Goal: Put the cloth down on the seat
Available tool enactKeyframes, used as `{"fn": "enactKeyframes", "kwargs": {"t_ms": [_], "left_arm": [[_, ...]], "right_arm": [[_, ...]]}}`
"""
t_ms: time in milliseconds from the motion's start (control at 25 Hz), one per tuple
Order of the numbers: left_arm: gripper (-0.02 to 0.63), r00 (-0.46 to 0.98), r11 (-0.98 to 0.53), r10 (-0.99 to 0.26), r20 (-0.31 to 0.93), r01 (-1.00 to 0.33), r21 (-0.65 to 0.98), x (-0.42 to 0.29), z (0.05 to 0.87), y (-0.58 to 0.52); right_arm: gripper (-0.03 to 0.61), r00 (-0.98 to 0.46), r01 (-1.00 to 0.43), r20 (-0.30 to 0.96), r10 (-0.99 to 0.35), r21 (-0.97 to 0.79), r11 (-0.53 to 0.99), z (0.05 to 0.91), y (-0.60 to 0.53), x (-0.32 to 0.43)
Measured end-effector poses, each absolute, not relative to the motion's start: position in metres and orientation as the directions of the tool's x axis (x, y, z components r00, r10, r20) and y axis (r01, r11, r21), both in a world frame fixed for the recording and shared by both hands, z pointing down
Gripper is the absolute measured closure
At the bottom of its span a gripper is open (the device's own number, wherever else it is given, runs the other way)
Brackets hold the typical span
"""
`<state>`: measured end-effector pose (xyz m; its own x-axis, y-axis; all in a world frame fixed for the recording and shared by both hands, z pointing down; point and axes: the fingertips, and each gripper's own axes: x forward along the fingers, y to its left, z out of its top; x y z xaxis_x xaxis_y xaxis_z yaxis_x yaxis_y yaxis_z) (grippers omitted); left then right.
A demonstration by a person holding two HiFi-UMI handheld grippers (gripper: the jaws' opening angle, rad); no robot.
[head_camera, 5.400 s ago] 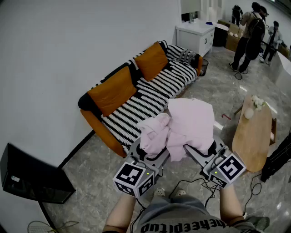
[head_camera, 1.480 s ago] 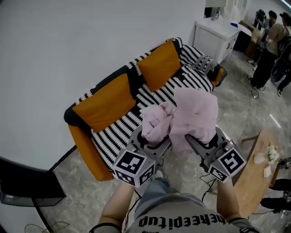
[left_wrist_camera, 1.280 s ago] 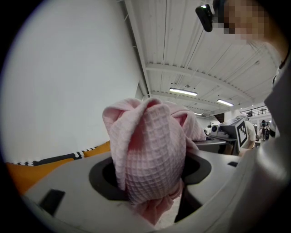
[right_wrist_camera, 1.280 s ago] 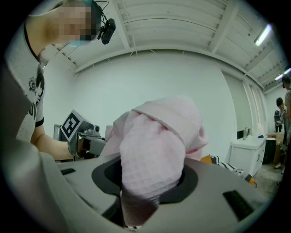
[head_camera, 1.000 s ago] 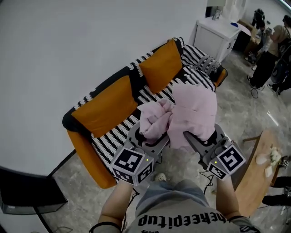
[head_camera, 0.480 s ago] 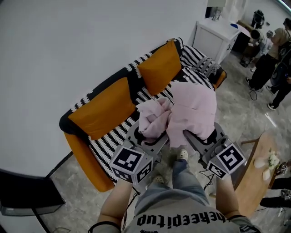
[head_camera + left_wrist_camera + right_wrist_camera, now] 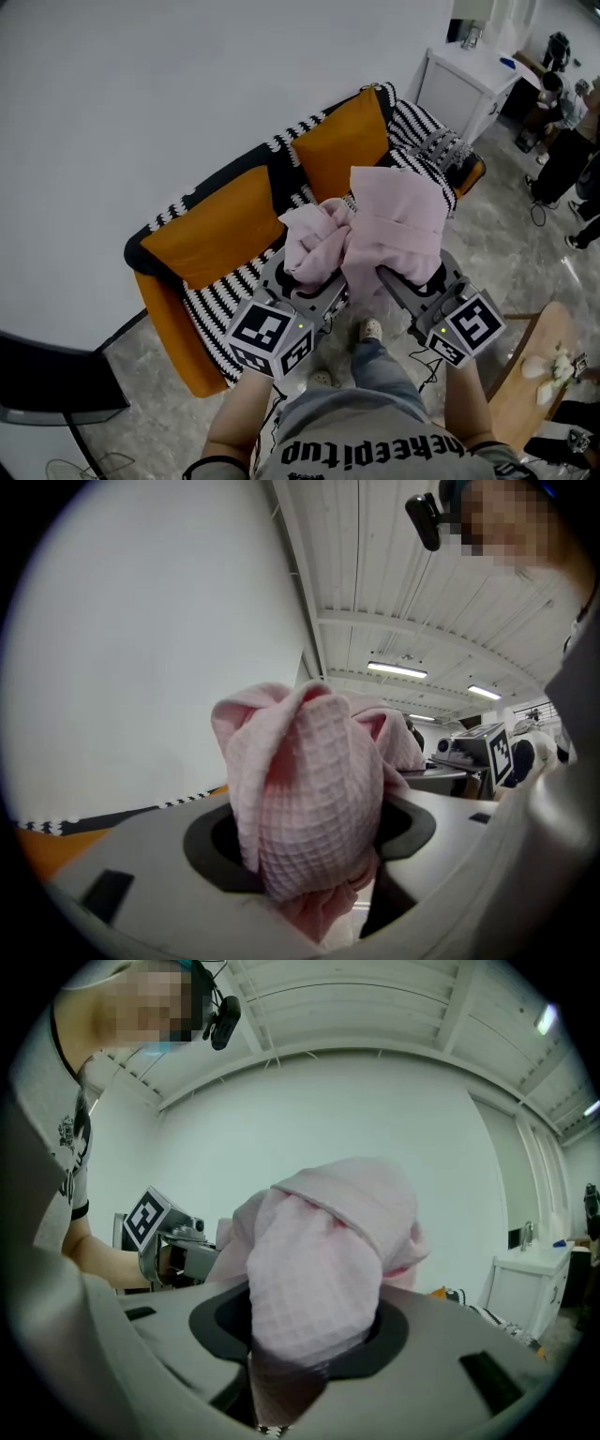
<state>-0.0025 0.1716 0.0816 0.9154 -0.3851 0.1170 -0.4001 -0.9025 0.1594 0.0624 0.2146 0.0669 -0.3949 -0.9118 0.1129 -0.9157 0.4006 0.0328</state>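
Observation:
A bunched pink waffle-weave cloth [image 7: 370, 234] is held up in the air between both grippers, in front of the sofa. My left gripper [image 7: 305, 277] is shut on its left bundle [image 7: 309, 808]. My right gripper [image 7: 408, 277] is shut on the right, larger fold [image 7: 323, 1260]. The cloth fills both pairs of jaws, so the fingertips are hidden. The seat is a sofa [image 7: 239, 281] with a black-and-white striped cover and two orange back cushions [image 7: 342, 145], lying beyond and below the cloth.
A white cabinet [image 7: 469, 80] stands past the sofa's right end. A wooden oval table [image 7: 525, 375] sits at lower right. A dark panel [image 7: 47, 384] is at the lower left. A person [image 7: 572, 150] stands at the far right on the marble floor.
The view has closed in on the sofa, which has drifted slightly right in the frame. Both grippers keep the same hold on the cloth; the person's foot has stepped forward.

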Motion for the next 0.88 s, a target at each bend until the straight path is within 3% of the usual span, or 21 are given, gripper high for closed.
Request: {"fn": "enactKeyframes", "kwargs": {"t_ms": [880], "left_arm": [[0.298,0.804,-0.777,-0.571,0.168,-0.595,0.205,0.096,0.096,0.059]], "right_arm": [[0.405,-0.588,-0.805,0.153,-0.794,-0.019,0.593,0.08,0.085,0.169]]}}
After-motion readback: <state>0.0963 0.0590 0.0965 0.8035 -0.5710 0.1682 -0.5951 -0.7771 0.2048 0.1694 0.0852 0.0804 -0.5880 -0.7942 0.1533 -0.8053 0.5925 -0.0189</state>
